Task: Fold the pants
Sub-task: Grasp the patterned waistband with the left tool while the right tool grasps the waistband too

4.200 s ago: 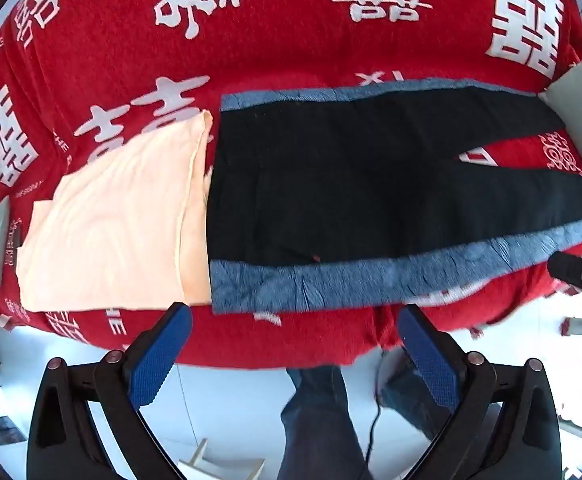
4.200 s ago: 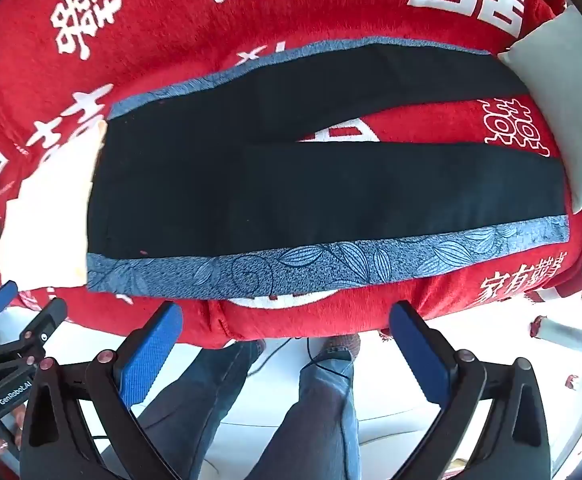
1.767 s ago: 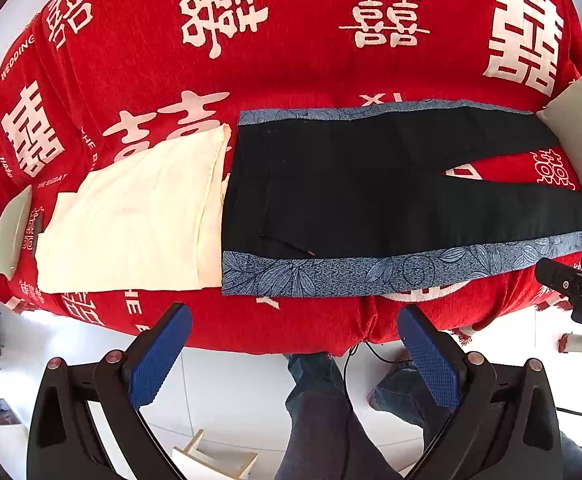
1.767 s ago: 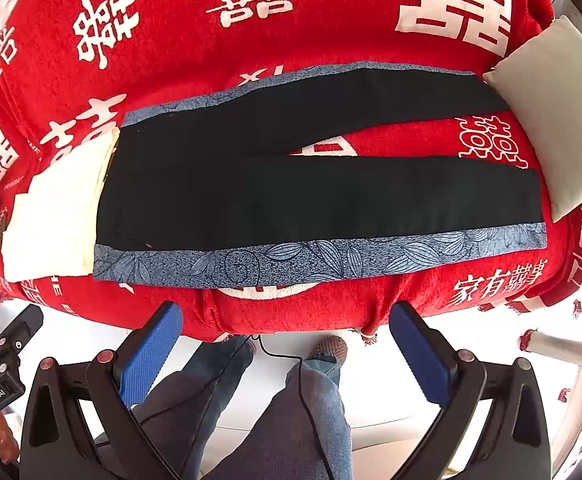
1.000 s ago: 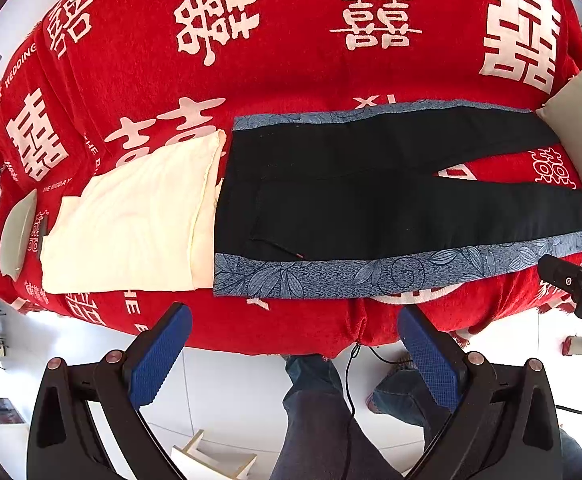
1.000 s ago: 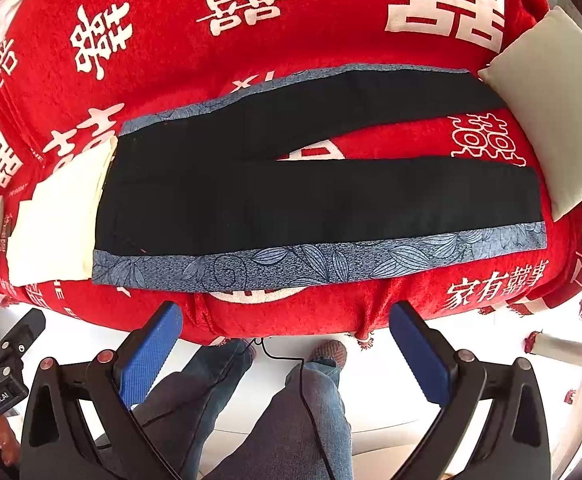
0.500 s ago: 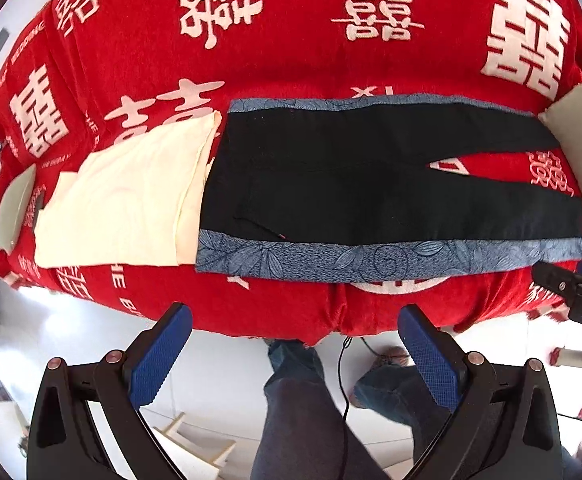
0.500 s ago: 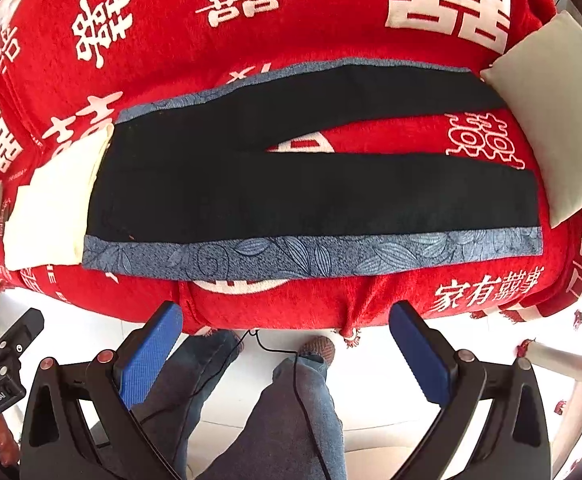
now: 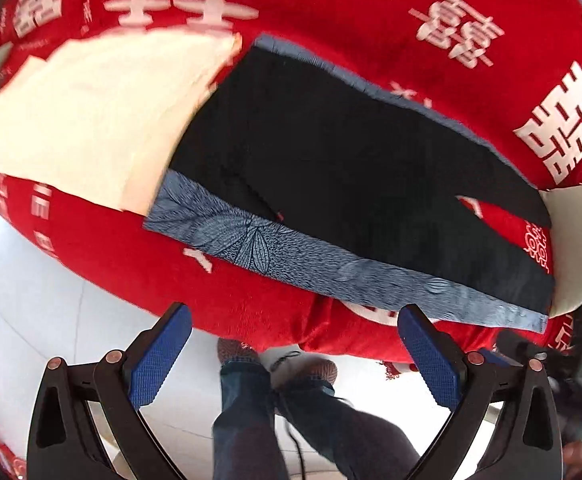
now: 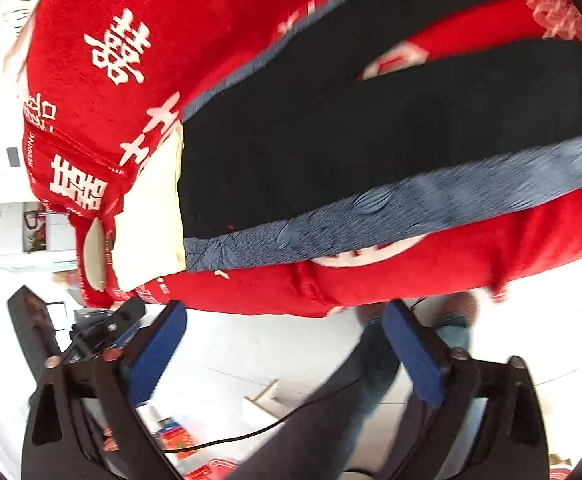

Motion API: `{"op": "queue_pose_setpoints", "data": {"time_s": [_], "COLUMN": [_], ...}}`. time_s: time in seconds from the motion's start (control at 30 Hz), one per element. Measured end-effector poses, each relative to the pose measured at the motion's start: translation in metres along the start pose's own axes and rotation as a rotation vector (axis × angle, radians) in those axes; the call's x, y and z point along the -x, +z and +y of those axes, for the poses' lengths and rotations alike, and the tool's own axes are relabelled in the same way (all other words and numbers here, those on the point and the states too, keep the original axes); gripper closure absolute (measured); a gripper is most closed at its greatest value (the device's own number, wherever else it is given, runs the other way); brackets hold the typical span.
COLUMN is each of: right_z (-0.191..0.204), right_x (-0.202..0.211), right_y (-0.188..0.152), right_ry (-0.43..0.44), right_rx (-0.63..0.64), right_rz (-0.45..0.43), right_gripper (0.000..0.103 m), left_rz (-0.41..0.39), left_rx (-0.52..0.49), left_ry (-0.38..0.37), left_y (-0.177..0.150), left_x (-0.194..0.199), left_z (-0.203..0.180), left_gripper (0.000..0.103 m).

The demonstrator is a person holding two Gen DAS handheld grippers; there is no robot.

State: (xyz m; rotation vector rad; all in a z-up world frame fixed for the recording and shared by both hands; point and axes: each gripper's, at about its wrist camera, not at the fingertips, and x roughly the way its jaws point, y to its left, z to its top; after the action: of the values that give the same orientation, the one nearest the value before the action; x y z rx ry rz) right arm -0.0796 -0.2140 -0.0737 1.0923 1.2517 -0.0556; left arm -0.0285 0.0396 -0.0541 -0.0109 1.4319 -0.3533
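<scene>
Two grippers, yours | left gripper: fingers spread wide, nothing between them | right gripper: fingers apart and empty, just been narrowing | pants: flat on red blanket, waist touching cream cloth, legs toward pillow

Pants, cream cloth on red cover

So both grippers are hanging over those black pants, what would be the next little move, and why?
Probably lower both onto the near blue-patterned side stripe and pinch it. The pants lie flat and unfolded on the red cover; the left gripper is open and empty, and the right gripper, jaws just closing a little, holds nothing.
</scene>
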Motion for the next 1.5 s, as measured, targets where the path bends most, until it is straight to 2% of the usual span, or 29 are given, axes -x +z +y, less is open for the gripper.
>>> {"op": "queue_pose_setpoints", "data": {"time_s": [0.03, 0.1, 0.17, 0.3, 0.37, 0.5, 0.57, 0.63, 0.7, 0.9, 1.03, 1.13, 1.2, 1.37, 1.4, 1.43, 1.5], "right_z": [-0.004, -0.015, -0.026, -0.042, -0.047, -0.054, -0.054, -0.053, -0.049, -0.021, -0.018, -0.020, -0.026, -0.043, -0.049, -0.053, -0.071], "right_x": [-0.016, -0.057, -0.084, -0.118, -0.127, -0.135, -0.133, -0.130, -0.121, -0.084, -0.074, -0.081, -0.088, -0.097, -0.096, -0.095, -0.088], "right_y": [0.001, 0.003, 0.005, 0.009, 0.011, 0.010, 0.011, 0.015, 0.021, 0.034, 0.037, 0.035, 0.033, 0.029, 0.028, 0.026, 0.023], "right_ry": [0.033, 0.082, 0.102, 0.117, 0.115, 0.178, 0.216, 0.230, 0.283, 0.372, 0.361, 0.342, 0.335, 0.331, 0.328, 0.317, 0.280], "right_rx": [-0.019, -0.059, -0.096, -0.138, -0.140, -0.175, -0.187, -0.216, -0.236, -0.157, -0.116, -0.126, -0.134, -0.171, -0.183, -0.195, -0.237], "right_rz": [0.016, 0.048, 0.034, 0.005, -0.004, -0.040, -0.060, -0.077, -0.108, -0.165, -0.166, -0.145, -0.133, -0.129, -0.134, -0.142, -0.188], "right_gripper": [0.029, 0.034, 0.034, 0.034, 0.034, 0.034, 0.052, 0.082, 0.093, 0.094, 0.094, 0.094, 0.094, 0.089, 0.084, 0.070, 0.052], "left_rz": [0.011, 0.048, 0.080, 0.090, 0.100, 0.112, 0.118, 0.123, 0.121, 0.085, 0.058, 0.075, 0.063, 0.080, 0.082, 0.081, 0.074], "left_rx": [0.009, 0.040, 0.057, 0.065, 0.083, 0.084, 0.076, 0.071, 0.084, 0.211, 0.300, 0.367, 0.370, 0.297, 0.283, 0.274, 0.250], "left_ry": [-0.014, -0.060, -0.113, -0.153, -0.186, -0.225, -0.237, -0.248, -0.271, -0.385, -0.419, -0.439, -0.430, -0.341, -0.325, -0.316, -0.302], "left_y": [0.001, 0.001, 0.002, 0.003, 0.003, 0.003, 0.004, 0.006, 0.008, 0.031, 0.048, 0.051, 0.051, 0.058, 0.060, 0.060, 0.060], "left_x": [-0.013, -0.041, -0.065, -0.093, -0.101, -0.111, -0.113, -0.114, -0.113, -0.106, -0.109, -0.111, -0.109, -0.123, -0.125, -0.126, -0.126], "left_z": [0.005, 0.017, 0.025, 0.036, 0.040, 0.044, 0.043, 0.042, 0.040, 0.044, 0.048, 0.059, 0.062, 0.055, 0.052, 0.051, 0.048], "left_gripper": [0.000, 0.006, 0.007, 0.007, 0.007, 0.007, 0.007, 0.007, 0.007, 0.007, 0.007, 0.007, 0.007, 0.007, 0.007, 0.007, 0.008]}}
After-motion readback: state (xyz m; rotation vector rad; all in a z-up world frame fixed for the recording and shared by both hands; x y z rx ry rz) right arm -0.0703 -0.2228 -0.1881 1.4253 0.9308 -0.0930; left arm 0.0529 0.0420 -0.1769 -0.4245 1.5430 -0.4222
